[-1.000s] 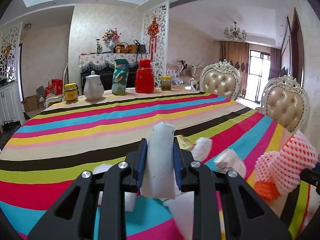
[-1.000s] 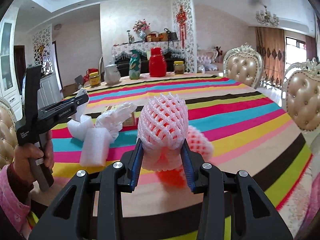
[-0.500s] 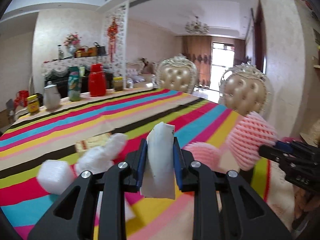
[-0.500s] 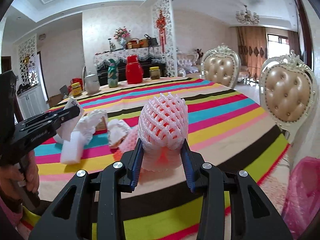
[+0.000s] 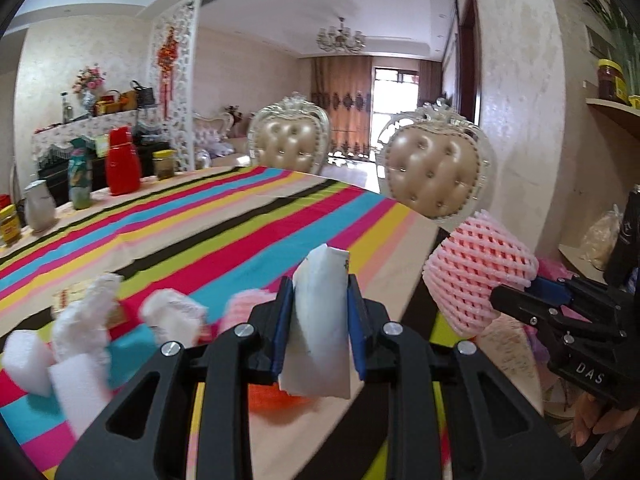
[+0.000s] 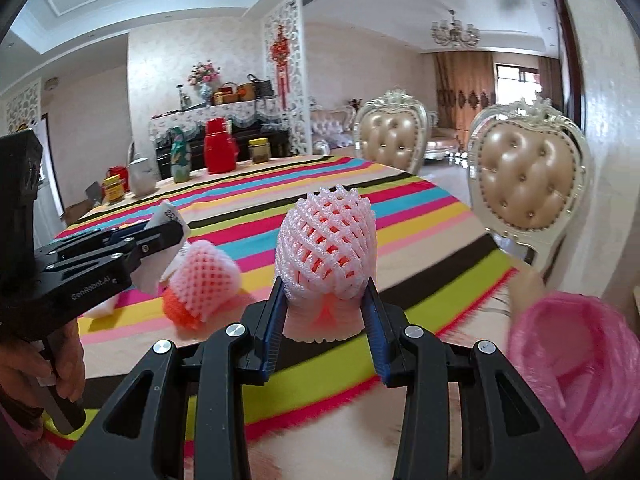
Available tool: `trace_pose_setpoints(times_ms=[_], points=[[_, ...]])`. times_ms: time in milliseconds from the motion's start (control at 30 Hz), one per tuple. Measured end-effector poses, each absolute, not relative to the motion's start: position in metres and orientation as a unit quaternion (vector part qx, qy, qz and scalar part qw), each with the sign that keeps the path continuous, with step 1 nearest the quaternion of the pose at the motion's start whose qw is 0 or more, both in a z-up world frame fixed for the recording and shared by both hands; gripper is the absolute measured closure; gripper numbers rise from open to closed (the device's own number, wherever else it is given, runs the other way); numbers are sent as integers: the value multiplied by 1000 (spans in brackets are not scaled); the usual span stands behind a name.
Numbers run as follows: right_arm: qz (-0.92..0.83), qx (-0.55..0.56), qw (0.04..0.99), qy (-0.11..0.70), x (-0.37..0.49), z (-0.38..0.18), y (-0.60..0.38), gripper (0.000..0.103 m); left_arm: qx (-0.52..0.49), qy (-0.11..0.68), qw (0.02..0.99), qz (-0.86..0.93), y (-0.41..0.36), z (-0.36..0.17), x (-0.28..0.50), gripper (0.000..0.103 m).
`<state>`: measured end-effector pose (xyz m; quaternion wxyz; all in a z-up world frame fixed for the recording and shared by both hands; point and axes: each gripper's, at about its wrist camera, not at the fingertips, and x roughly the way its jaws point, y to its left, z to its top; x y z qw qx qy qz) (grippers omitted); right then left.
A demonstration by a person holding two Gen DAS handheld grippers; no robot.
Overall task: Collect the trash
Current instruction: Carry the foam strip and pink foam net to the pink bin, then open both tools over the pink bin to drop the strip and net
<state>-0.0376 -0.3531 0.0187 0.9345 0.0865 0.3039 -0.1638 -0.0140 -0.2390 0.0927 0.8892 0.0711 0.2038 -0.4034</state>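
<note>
We find the left gripper pinching a white paper wrapper between its blue-padded fingers; the wrapper stands upright in the grip, its top edge rising above the fingertips and its lower edge hanging below them. The right gripper is clamped on a pink foam fruit net, which bulges above the fingers and shows an orange-red interior through the mesh. Both grippers are held above the near edge of the bench, which is covered with a striped, multicoloured cloth.

From the left wrist view we note the right gripper entering from the right, its net held beyond the bench edge. From the right wrist view we note the left gripper entering from the left with the wrapper showing above it.

On the cloth we record further trash: a second pink net with an orange end, lying near the bench edge, and several white foam pieces grouped to the left, blurred in the picture. A pink-lined bin stands below the bench edge at lower right of the right wrist view.

At the far end of the bench stand a red flask, a patterned bottle, a white jug and two jars. Two padded chairs stand on the right side of the bench.
</note>
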Motion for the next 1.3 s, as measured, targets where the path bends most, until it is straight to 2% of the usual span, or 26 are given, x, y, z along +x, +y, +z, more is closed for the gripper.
trace_pose_setpoints(times_ms=[800,1233,1267,1300], points=[[-370,112,872,301,-178,14,-482,65,115,236,780,-568,-444,67,-103,75],[-422,137,843,304,-220,2,-524,65,138,255,729,-620,-529,52,-149,72],[-423,141,843,303,-223,1,-526,64,140,256,728,-620,-534,51,-151,68],[-422,143,843,302,-225,0,-528,64,142,258,728,-619,-540,49,-151,52]])
